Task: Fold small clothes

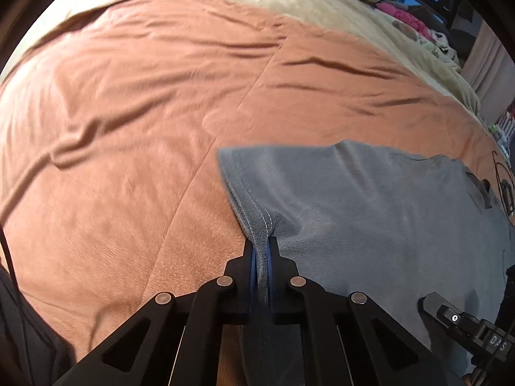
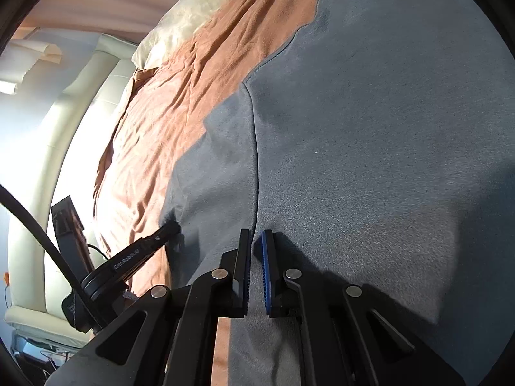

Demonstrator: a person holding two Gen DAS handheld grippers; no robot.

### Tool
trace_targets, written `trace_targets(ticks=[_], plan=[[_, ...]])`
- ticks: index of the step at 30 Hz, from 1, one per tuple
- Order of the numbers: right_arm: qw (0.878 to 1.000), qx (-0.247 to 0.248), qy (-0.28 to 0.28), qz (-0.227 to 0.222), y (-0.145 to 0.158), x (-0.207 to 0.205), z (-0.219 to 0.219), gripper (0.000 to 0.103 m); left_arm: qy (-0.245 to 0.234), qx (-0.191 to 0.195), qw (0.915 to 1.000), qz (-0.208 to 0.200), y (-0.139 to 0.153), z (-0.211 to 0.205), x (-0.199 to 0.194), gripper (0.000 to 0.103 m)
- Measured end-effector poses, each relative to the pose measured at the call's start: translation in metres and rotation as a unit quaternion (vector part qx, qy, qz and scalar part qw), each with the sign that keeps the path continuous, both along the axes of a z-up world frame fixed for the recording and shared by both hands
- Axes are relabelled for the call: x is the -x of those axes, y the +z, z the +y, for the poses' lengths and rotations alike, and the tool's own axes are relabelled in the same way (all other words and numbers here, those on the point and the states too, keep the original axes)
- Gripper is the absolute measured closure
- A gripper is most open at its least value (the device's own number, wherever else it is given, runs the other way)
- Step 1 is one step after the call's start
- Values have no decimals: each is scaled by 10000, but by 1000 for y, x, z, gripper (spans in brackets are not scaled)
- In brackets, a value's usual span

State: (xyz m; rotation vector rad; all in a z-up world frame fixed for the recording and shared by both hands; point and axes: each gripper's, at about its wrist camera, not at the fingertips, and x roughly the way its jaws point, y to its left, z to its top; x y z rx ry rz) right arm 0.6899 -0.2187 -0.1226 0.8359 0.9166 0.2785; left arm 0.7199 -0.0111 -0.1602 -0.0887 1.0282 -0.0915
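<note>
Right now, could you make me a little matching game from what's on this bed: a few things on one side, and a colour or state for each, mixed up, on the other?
Things:
1. bed cover
2. shirt
3. fleecy blanket
4. left gripper

Colour or state:
A. cream, at the far end of the bed
B. clamped on a stitched sleeve hem
C. grey, spread flat
D. rust orange, wrinkled

Pairs: 1-D, 2-C, 3-A, 4-B
</note>
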Motion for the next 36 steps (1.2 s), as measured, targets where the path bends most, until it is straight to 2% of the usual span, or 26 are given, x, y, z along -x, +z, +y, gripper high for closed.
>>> trace_targets(ticks=[1,2,3,4,5,6,15,21,29,33,36], plan=[[10000,-10,-11,-8,2,1,-2,94,-20,-12,10000,-19,4,-1,0,97],[10000,-11,-35,-29,4,2,-3,86,-39,-44,10000,-62,11,-4,2,97],[9999,37,-86,-58,8,4,-6,69,-54,-39,9999,-89,16,-7,3,97],[9998,99,-136,-95,12,6,-7,60,-79,-22,9999,-117,22,-10,4,97],[9996,141,-190,-162,16,10,-9,44,-115,-7,9998,-151,28,-14,5,97],[9993,134,-224,-250,20,14,-11,41,-160,-5,9997,-196,35,-18,6,97],[9976,271,-509,-377,42,43,-35,41,-526,37,9975,-465,82,-66,16,97],[9947,443,-881,-274,51,63,-57,41,-859,99,9952,-468,94,-108,20,97],[9913,257,-1274,-185,54,82,-88,41,-1322,276,9899,-430,96,-164,31,97],[9892,158,-1450,-151,54,90,-100,41,-1713,675,9828,-171,83,-186,32,97],[9886,88,-1497,-148,53,96,-109,41,-1765,703,9817,-137,80,-193,34,93]])
